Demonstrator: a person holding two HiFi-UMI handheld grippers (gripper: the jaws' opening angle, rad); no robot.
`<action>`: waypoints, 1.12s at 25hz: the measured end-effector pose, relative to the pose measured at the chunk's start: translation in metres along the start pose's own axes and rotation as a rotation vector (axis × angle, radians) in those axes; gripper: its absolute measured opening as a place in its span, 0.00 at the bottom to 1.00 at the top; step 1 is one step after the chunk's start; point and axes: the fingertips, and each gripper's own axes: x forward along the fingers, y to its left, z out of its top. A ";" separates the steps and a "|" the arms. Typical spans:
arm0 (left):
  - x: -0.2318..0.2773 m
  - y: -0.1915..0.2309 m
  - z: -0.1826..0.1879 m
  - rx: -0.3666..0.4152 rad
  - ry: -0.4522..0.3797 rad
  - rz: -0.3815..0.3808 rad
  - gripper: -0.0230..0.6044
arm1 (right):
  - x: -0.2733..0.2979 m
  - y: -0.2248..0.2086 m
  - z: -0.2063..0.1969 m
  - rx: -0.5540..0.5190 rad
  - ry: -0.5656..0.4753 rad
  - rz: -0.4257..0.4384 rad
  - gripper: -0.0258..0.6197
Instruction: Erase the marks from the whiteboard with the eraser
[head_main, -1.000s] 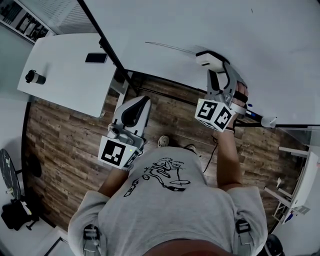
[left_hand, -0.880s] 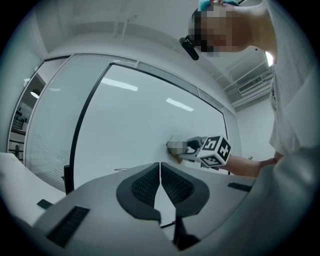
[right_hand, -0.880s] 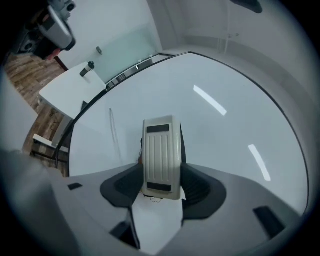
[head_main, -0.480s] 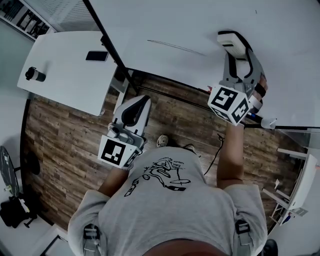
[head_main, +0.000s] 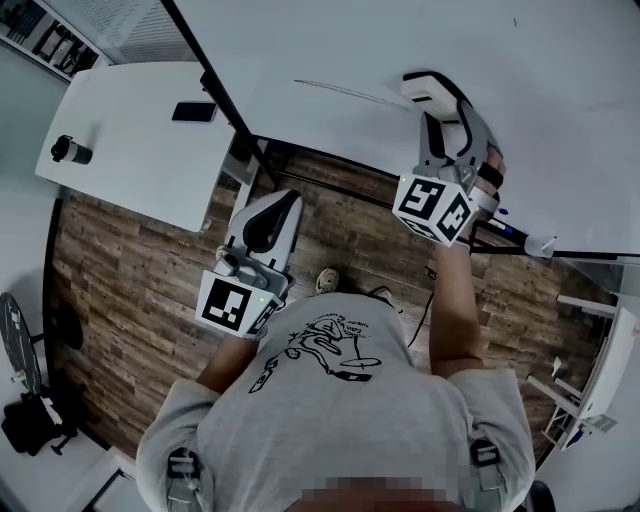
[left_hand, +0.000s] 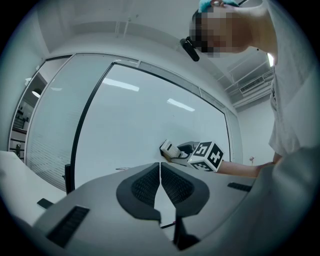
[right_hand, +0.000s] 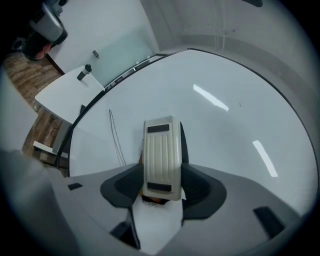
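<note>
On the whiteboard (head_main: 580, 60), our right gripper (head_main: 440, 118), clamped on the eraser (head_main: 428, 88), has slid back toward the thin mark (head_main: 340, 93); our left gripper (left_hand: 160, 175) stays closed, empty.

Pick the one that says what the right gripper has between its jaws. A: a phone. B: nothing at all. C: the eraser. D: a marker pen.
C: the right gripper has its jaws closed on the sides of the cream, ribbed eraser, held up at the whiteboard.
</note>
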 end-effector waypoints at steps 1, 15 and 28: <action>0.000 0.000 0.000 0.001 -0.001 0.001 0.08 | 0.001 0.006 -0.001 -0.001 0.000 0.007 0.41; -0.024 0.010 0.005 0.004 -0.003 0.063 0.08 | 0.028 0.132 -0.021 -0.152 0.052 0.184 0.41; -0.036 0.016 0.006 -0.003 -0.012 0.084 0.08 | -0.003 0.086 0.023 -0.117 -0.004 0.175 0.41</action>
